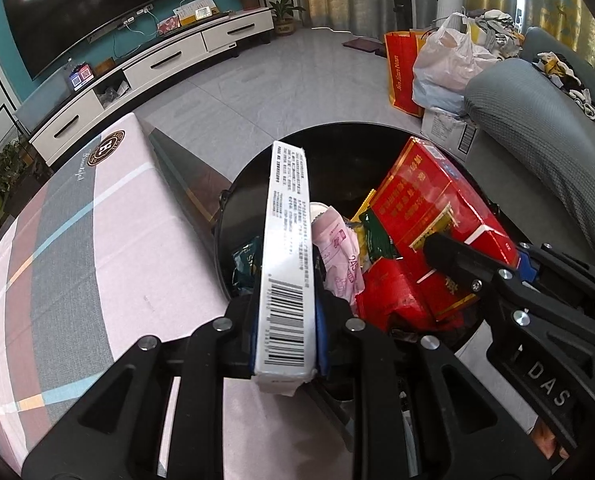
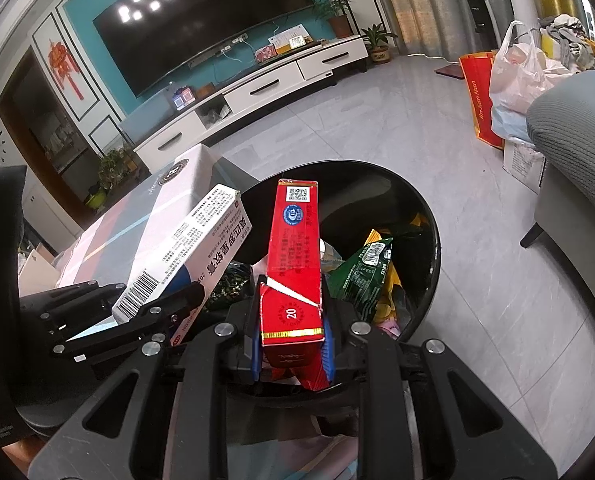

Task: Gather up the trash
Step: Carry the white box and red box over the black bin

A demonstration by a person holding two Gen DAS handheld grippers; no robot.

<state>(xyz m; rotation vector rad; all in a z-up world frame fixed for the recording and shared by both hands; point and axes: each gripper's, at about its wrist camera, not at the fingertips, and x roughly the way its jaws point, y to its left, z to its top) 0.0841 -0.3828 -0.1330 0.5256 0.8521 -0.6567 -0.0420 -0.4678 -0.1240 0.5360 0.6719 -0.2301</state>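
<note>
our left gripper [image 1: 283,320] fingers clamp the white barcoded cardboard box [image 1: 285,264], right gripper [image 2: 291,344] fingers the red cigarette carton [image 2: 295,264], both over the round black bin [image 2: 429,216]; we should release well inside its rim.

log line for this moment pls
left gripper: shut on white box | right gripper: shut on red box | both over black bin | bin: wrappers inside

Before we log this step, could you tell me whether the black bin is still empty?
No, the black bin already holds wrappers, including a green packet.
</note>
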